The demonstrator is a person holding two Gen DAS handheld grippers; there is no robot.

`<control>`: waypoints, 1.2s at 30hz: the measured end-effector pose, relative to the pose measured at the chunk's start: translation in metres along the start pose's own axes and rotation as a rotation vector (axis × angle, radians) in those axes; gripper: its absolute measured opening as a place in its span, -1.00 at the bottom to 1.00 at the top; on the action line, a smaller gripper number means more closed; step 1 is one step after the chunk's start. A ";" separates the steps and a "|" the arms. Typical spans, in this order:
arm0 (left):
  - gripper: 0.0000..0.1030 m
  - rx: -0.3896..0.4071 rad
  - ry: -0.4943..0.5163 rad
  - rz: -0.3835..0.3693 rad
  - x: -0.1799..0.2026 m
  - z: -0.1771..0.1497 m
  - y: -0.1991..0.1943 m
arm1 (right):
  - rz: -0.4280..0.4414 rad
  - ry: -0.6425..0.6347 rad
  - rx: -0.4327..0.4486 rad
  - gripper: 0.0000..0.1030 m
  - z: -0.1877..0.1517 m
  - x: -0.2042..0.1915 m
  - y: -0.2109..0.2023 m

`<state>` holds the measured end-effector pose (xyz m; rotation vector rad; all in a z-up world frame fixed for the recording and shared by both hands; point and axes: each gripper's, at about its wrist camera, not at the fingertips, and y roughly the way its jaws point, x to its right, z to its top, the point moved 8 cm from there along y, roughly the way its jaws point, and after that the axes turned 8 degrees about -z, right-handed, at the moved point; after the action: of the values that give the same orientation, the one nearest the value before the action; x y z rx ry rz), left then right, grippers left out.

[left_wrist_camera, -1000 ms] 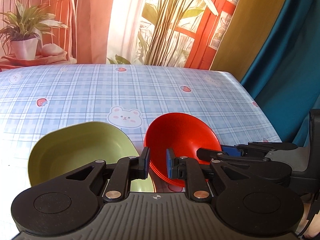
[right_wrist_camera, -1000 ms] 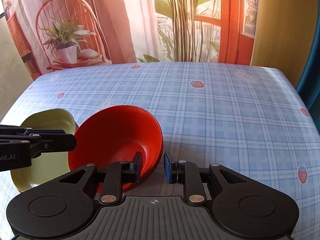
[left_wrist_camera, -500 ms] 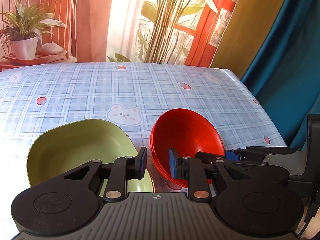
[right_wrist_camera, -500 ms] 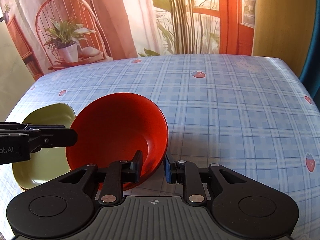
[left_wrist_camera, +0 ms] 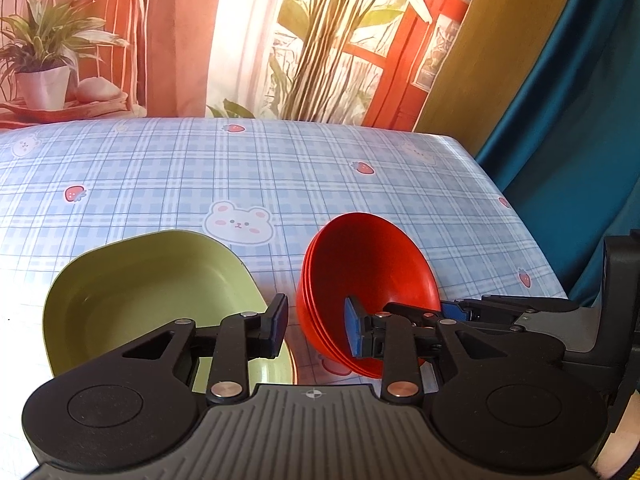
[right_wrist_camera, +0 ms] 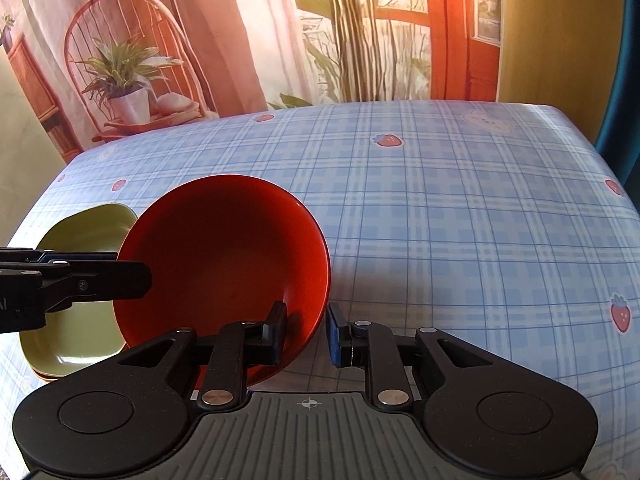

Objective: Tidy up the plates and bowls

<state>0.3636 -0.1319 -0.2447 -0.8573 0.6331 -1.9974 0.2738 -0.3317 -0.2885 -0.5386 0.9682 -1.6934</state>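
A stack of red bowls point(left_wrist_camera: 368, 276) is tilted, lifted off the blue checked tablecloth point(left_wrist_camera: 240, 168). My right gripper point(right_wrist_camera: 307, 334) is shut on the stack's near rim point(right_wrist_camera: 224, 256), one finger inside the top bowl and one outside. A green squarish plate point(left_wrist_camera: 148, 296) lies on the table left of the bowls, on an orange plate whose edge shows in the right wrist view point(right_wrist_camera: 76, 344). My left gripper point(left_wrist_camera: 316, 330) is open, its jaws either side of the red stack's left rim without touching it. The left gripper's fingers point(right_wrist_camera: 88, 276) show at the left of the right wrist view.
The table's right edge point(left_wrist_camera: 520, 220) and far edge border a printed backdrop and a teal curtain point(left_wrist_camera: 580, 100). The right gripper's body point(left_wrist_camera: 520, 316) crosses the lower right of the left wrist view.
The red bowl stack has tilted up and risen in my right gripper's hold. My left gripper's jaws have opened wider and now straddle the stack's left rim.
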 end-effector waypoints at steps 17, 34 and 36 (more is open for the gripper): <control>-0.42 -0.003 -0.017 -0.056 0.007 -0.002 0.001 | 0.004 0.006 0.003 -0.63 -0.001 0.000 -0.001; -0.69 -0.002 -0.007 -0.046 0.004 -0.006 0.002 | 0.012 0.008 0.006 -0.64 -0.004 0.000 -0.001; -0.69 -0.001 -0.008 -0.045 0.004 -0.006 0.002 | 0.012 0.009 0.007 -0.64 -0.004 -0.001 -0.001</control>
<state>0.3587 -0.1359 -0.2486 -0.8867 0.6153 -2.0333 0.2701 -0.3295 -0.2902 -0.5203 0.9705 -1.6893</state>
